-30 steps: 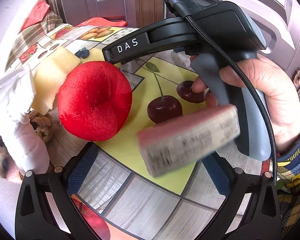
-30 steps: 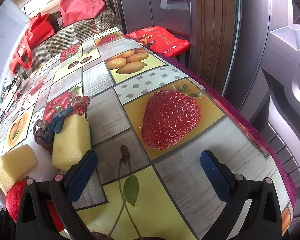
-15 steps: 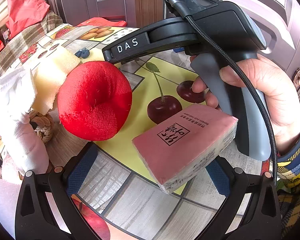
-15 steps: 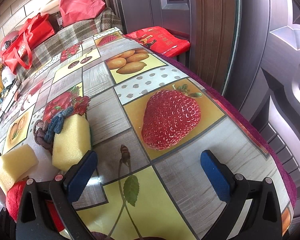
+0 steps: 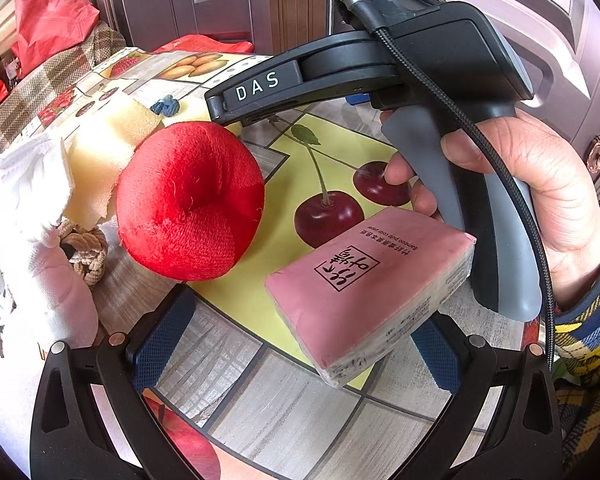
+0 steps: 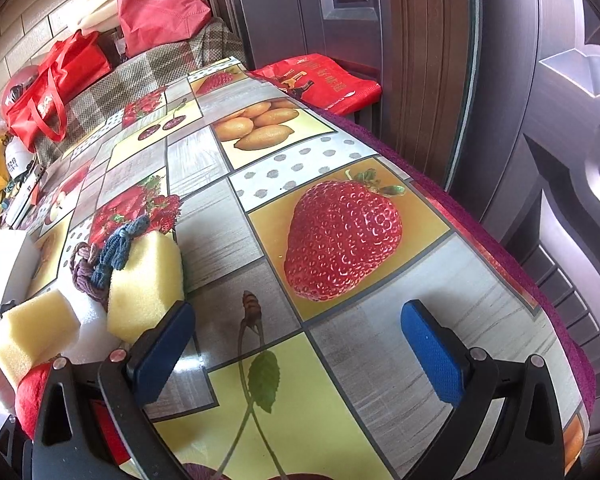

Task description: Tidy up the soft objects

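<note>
the pink tissue pack (image 5: 374,288) lies flat on the fruit-print tablecloth (image 5: 260,392), between the fingers of the left gripper (image 5: 296,336) and well over towards the right-hand pad; the jaws stand wide apart and grip nothing. just behind it is the right gripper (image 6: 298,346), also spread wide and empty over bare cloth, its handle held in a hand (image 5: 540,200) that sits almost against the far end of the pack. the red plush apple (image 5: 190,200) rests to the left, with yellow sponges (image 5: 100,152), a white cloth (image 5: 24,184) and a knotted rope (image 5: 86,248) crowded beyond it. the main risk, as i judge it, is an off-centre close: one pad would meet the pack first and push it sideways on the glossy cloth, or turn it into the hand. the pack is soft, so a hard squeeze could crush it and let it slip out. a sweep to the left could knock the apple rolling into the heap. the table edge is close on the right in the right wrist view, so anything nudged that way could fall.
</note>
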Tool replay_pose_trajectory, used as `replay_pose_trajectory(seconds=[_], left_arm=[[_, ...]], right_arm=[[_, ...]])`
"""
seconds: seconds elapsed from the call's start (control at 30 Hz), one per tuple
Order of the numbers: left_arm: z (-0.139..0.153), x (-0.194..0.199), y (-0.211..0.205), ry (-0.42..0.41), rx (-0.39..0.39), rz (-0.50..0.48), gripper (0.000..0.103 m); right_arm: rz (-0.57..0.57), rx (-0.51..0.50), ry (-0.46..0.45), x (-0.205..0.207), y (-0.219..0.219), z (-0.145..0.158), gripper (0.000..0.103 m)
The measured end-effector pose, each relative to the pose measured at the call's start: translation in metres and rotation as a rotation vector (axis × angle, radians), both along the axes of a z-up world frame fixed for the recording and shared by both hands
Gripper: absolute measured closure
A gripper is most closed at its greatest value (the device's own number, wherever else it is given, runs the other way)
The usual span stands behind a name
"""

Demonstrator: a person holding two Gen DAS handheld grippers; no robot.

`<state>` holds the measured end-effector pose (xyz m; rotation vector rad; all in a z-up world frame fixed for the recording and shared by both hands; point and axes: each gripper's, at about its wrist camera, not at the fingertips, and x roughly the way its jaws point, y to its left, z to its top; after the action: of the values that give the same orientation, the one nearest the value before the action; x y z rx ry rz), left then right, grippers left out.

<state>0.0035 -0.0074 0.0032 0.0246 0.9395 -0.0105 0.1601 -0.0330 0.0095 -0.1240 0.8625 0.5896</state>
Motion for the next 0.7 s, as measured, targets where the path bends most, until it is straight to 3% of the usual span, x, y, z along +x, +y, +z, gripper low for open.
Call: replay_pose_trajectory(seconds=[0.7], left_arm=[[0.0, -0.0002, 0.0002, 0.0, 0.0, 0.0, 0.001]], right_arm=[[-0.001, -0.02, -0.007, -0.0012, 0.0035, -0.0004, 0.0]])
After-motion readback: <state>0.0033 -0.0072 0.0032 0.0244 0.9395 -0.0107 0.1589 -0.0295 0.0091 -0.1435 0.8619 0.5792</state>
